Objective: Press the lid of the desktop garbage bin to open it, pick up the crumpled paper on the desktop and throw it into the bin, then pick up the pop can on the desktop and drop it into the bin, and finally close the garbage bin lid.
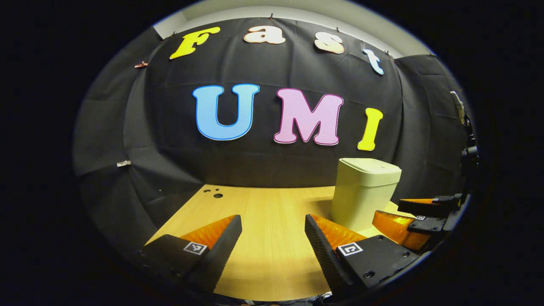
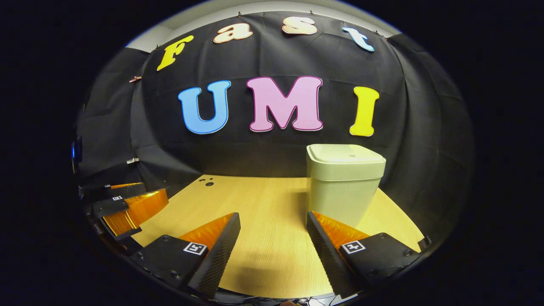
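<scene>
Both claws sat wide open, holding nothing: left gripper [image 1: 273, 221] and right gripper [image 2: 273, 219] hovered level over the desk [image 2: 263, 204]. Bin [image 2: 343, 182], lid shut, stood ahead-right of each; right gripper view showed the lid's top.

Both views face the bin [image 1: 365, 193] [image 2: 343, 182], side by side.

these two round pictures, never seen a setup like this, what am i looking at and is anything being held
A person holds a two-finger claw in each hand, and a small camera rides on each. One picture is the left gripper view, showing the left claw at the bottom; the other is the right gripper view, showing the right claw. Both are open and hold nothing. On the wooden table stands a pale garbage bin, its lid closed. The right claw also appears at the left gripper view's right edge.
</scene>
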`<move>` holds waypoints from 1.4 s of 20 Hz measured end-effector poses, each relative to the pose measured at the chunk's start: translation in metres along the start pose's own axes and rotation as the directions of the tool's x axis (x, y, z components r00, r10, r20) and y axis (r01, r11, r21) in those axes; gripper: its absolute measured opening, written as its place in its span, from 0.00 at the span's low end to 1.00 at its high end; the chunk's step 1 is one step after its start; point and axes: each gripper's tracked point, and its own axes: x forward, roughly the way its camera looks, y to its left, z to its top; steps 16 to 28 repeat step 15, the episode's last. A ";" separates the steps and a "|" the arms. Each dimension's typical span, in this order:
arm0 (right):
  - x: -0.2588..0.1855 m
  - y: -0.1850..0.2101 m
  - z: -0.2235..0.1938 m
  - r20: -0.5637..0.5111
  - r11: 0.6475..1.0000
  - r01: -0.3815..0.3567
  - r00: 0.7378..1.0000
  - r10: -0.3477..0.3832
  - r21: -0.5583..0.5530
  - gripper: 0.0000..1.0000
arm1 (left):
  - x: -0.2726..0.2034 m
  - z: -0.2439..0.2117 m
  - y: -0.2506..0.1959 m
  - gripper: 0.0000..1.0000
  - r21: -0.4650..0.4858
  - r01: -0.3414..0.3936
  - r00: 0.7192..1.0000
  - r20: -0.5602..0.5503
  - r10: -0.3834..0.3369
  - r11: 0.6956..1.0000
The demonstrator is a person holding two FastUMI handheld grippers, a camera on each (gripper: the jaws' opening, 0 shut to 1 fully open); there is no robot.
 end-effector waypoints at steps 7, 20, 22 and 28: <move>-0.007 -0.013 -0.009 -0.022 0.999 0.046 0.999 -0.045 0.021 0.99 | 0.008 -0.007 -0.011 0.96 0.011 0.048 0.999 -0.018 -0.048 0.999; -0.009 -0.027 -0.010 -0.027 0.996 0.093 0.995 -0.093 0.006 0.98 | 0.019 -0.012 -0.026 0.96 -0.011 0.099 0.994 -0.034 -0.100 0.995; -0.009 -0.027 -0.010 -0.027 0.996 0.093 0.995 -0.093 0.006 0.98 | 0.019 -0.012 -0.026 0.96 -0.011 0.099 0.994 -0.034 -0.100 0.995; -0.009 -0.027 -0.010 -0.027 0.996 0.093 0.995 -0.093 0.006 0.98 | 0.019 -0.012 -0.026 0.96 -0.011 0.099 0.994 -0.034 -0.100 0.995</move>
